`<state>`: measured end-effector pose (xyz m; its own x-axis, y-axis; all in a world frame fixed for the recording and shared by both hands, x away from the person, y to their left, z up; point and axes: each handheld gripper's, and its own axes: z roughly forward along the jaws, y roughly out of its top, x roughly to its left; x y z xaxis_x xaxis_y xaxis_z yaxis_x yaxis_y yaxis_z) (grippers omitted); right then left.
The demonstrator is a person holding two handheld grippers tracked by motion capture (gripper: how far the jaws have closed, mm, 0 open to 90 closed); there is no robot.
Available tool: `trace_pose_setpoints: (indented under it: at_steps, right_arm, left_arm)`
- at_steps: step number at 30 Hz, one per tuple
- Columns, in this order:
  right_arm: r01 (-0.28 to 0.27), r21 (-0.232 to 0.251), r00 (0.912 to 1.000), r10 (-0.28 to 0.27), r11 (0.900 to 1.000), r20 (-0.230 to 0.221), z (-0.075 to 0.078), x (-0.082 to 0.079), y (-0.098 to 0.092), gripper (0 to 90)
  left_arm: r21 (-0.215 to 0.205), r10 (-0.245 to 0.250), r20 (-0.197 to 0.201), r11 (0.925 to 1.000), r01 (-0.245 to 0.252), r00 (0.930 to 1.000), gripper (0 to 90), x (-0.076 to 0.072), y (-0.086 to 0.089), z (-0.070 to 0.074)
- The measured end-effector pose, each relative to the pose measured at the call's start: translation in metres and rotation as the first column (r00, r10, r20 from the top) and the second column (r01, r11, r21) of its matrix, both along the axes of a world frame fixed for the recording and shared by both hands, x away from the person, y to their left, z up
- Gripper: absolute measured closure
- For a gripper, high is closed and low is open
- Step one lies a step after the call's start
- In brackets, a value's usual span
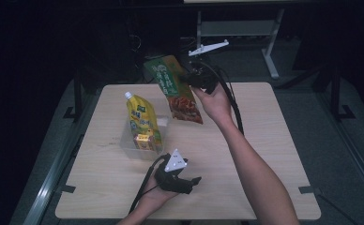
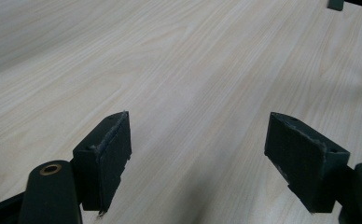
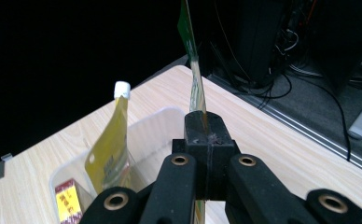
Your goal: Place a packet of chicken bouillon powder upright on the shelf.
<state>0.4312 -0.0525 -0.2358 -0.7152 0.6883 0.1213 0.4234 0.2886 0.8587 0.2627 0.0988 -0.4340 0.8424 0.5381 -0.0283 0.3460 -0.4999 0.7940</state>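
A pale wood-grain table (image 1: 274, 154) stands in a dark room, with cables and metal frame legs on the grey floor past its far edge. It carries one clear plastic tub (image 1: 129, 143) left of its middle, holding one yellow spouted pouch (image 1: 141, 119) upright and one small yellow-and-red box (image 1: 143, 141). One green snack packet (image 1: 175, 89) hangs in the air over the far edge, pinched by the pressed-together jaws of the right gripper (image 3: 206, 140), while the left gripper (image 2: 198, 154) hovers near the near edge, jaws spread with nothing between them.

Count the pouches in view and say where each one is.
2. The yellow spouted pouch stands in the clear bin; the green snack pouch hangs in the right gripper above the table. Others may be hidden.
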Motion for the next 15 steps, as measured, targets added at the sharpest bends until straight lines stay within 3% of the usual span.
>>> trace_pose_setpoints:
  at_steps: [15]
  right_arm:
    - [-0.024, 0.025, 0.9997, 0.024, 0.999, 0.0, -0.012, 0.027, 0.051, 90.0]
  left_arm:
    - [-0.007, 0.005, -0.001, 1.0, -0.005, 1.0, 22.3, 0.0, 0.002, -0.002]
